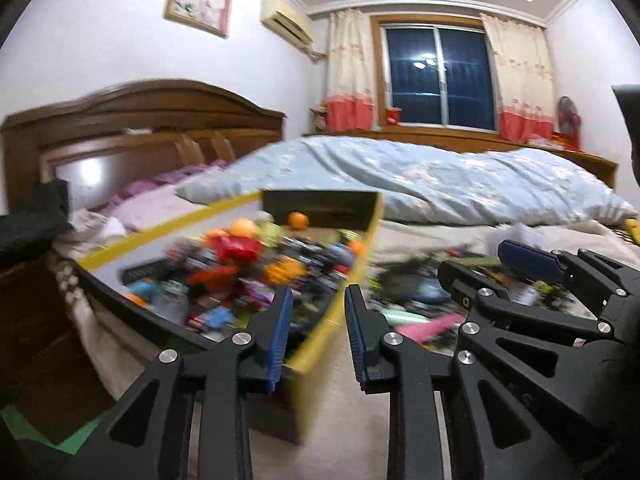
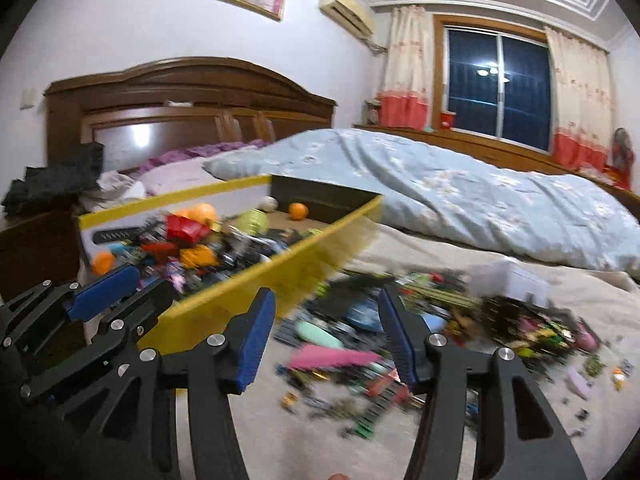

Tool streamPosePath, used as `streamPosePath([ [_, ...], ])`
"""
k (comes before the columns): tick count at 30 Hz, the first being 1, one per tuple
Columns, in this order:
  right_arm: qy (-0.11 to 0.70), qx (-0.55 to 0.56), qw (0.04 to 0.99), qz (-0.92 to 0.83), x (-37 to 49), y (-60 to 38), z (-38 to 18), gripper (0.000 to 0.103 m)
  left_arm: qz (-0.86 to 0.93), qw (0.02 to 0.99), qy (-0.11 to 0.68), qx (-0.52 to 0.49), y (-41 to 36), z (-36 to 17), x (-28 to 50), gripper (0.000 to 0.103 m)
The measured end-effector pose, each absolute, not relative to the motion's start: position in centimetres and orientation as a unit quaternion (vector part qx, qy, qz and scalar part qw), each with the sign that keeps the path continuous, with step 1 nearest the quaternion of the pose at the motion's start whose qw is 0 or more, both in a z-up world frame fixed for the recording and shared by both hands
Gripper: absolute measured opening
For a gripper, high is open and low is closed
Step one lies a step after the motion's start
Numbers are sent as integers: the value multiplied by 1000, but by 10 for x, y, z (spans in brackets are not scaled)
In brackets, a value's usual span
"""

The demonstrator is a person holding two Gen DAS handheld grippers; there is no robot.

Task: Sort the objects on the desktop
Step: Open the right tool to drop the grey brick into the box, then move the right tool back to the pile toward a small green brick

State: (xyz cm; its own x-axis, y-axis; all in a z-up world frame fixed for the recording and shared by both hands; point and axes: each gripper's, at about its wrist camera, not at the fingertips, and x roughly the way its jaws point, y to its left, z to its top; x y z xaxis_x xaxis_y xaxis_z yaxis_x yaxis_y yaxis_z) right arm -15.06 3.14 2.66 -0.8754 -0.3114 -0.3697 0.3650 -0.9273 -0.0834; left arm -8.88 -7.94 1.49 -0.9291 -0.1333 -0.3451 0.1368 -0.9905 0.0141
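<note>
Left wrist view: left gripper (image 1: 316, 332) spread, nothing between the blue pads (image 1: 282, 332), framing the near corner of the yellow-rimmed box (image 1: 320, 332); right gripper (image 1: 480, 264) at right edge, also parted. Box heaped with small objects (image 1: 240, 264), blurred past counting; two orange balls (image 1: 298, 220) clear at the far end.

Right wrist view only: right gripper (image 2: 326, 344) spread and empty over the loose pile (image 2: 400, 320) scattered on the bed (image 2: 520, 208) right of the box; one pink oblong item (image 2: 332, 358) near; one white container (image 2: 508, 278) at the pile's far side.
</note>
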Motion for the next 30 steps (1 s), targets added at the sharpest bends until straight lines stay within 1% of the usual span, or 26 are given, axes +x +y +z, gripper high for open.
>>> streamPosePath([
  [2,82,182,146,-969,-145,43,21,54,-983,55,-6,177,-69,9,-91,32],
  [3,81,184,134,-970,-142,49,18,54,-984,52,-23,169,-61,6,-90,38],
  [4,83,184,118,-972,-139,56,15,54,-984,43,-32,169,-55,4,-89,41],
  [5,87,184,101,-974,-133,65,10,54,-984,28,-36,173,-51,1,-89,42],
  [8,100,185,90,-973,-119,90,1,54,-981,-22,-35,188,-33,-11,-86,46],
  [12,121,176,91,-973,-98,116,-7,54,-974,-66,-88,198,0,-29,-83,47],
  [13,127,176,94,-972,-94,118,-10,52,-972,-68,-99,203,6,-32,-85,47],
  [17,170,197,107,-960,-87,127,-34,38,-964,-85,-119,221,23,-43,-96,47],
  [18,172,205,110,-957,-86,130,-39,37,-964,-87,-118,224,25,-44,-99,47],
  [21,169,226,125,-951,-94,134,-50,30,-959,-100,-108,244,27,-47,-109,47],
  [23,174,245,132,-945,-103,133,-55,14,-952,-106,-99,269,29,-51,-120,47],
  [25,165,270,144,-938,-114,133,-60,11,-947,-112,-97,285,31,-57,-124,45],
  [30,139,298,159,-931,-123,136,-64,11,-942,-123,-100,296,30,-63,-128,42],
])
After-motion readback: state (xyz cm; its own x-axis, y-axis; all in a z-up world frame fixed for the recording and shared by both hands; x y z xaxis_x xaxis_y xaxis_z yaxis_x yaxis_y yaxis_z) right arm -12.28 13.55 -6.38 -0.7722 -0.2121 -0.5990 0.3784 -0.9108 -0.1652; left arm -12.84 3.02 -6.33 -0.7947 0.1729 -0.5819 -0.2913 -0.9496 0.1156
